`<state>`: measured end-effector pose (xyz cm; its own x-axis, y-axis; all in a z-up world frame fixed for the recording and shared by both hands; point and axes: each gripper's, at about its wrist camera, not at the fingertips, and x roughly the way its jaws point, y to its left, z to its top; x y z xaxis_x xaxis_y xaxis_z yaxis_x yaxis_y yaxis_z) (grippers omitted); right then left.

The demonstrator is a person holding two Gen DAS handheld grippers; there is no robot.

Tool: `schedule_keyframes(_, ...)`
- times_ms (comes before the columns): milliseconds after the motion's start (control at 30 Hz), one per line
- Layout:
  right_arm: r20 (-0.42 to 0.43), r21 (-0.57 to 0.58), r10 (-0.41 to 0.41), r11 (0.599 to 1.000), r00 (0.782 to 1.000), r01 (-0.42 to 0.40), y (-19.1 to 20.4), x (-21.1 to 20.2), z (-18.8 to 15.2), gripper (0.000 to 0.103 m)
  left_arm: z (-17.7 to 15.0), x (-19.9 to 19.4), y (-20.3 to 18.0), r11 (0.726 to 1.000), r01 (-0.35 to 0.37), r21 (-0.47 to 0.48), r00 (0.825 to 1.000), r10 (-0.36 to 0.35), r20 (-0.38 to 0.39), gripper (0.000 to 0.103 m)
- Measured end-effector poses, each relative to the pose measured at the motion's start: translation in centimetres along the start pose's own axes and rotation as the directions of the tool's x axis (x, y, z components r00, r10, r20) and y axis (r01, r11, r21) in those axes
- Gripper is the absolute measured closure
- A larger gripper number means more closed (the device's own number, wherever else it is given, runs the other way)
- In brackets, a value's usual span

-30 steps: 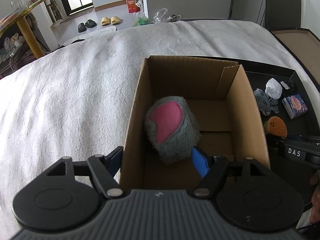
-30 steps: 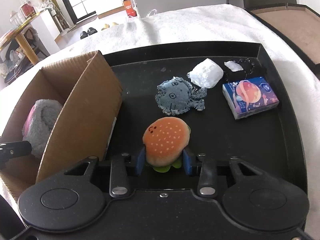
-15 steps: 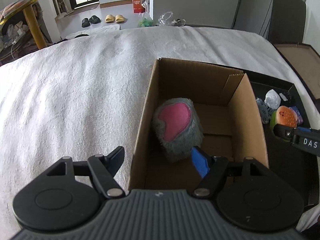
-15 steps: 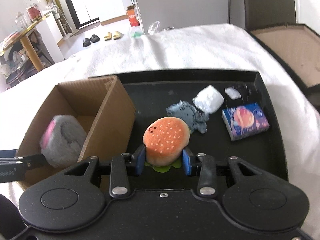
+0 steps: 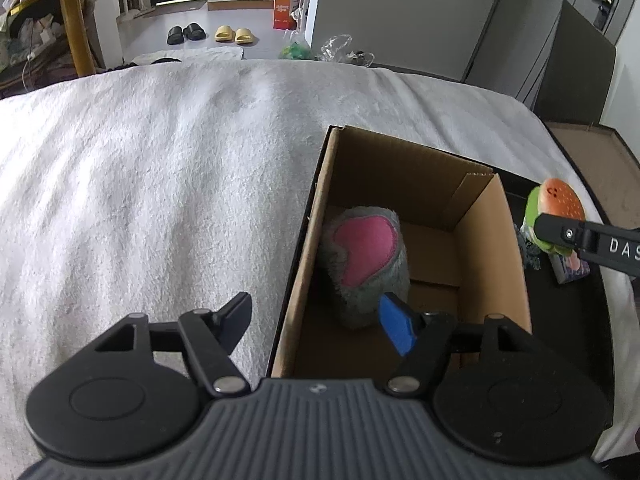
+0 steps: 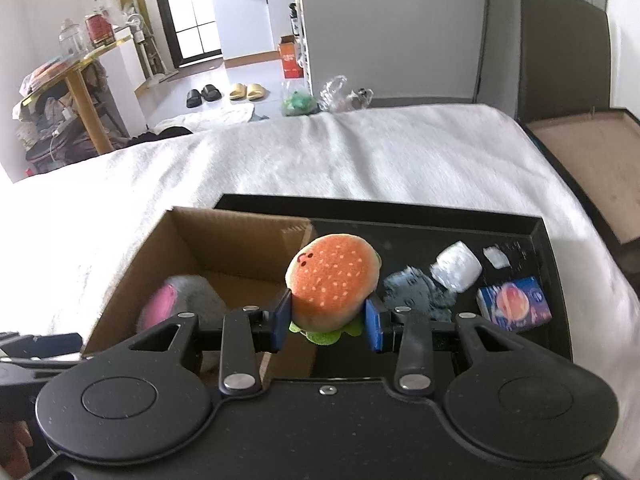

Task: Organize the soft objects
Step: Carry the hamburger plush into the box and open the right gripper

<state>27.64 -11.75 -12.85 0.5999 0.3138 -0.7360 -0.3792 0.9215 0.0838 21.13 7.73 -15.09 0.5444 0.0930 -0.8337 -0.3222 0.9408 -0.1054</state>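
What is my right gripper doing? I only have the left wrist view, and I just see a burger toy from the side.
Observer: The right gripper is shut on the burger plush. Both blue pads press its sides.
Operator: Is it over the box?
Observer: In the right wrist view it lines up with the right wall of the cardboard box, held above the black tray. I cannot tell whether it is past the wall.
Operator: What lies on the tray?
Observer: A blue-grey cloth toy, a white bundle, a small white scrap and a tissue pack.
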Motion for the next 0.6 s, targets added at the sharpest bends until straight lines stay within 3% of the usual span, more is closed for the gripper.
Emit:
schedule_keyframes(300, -0.002, -0.05, 0.032, 0.998, 0.999, -0.032, 3.5, 0.4, 1.3, 0.066, 0.0, 0.3, 1.7, 0.997, 0.047, -0.057, 0.999, -0.047, 0.004, 0.042)
schedule_keyframes(500, -0.018, -0.094, 0.057, 0.994, 0.998, -0.058, 6.2, 1.1, 1.8, 0.066, -0.1, 0.4, 2.7, 0.992, 0.089, -0.094, 0.996, -0.089, 0.003, 0.061)
schedule_keyframes(600, -0.024, -0.109, 0.068, 0.992, 0.997, -0.07, 7.3, 1.6, 2.0, 0.066, -0.1, 0.6, 3.2, 0.988, 0.107, -0.115, 0.994, -0.108, 0.0, 0.076)
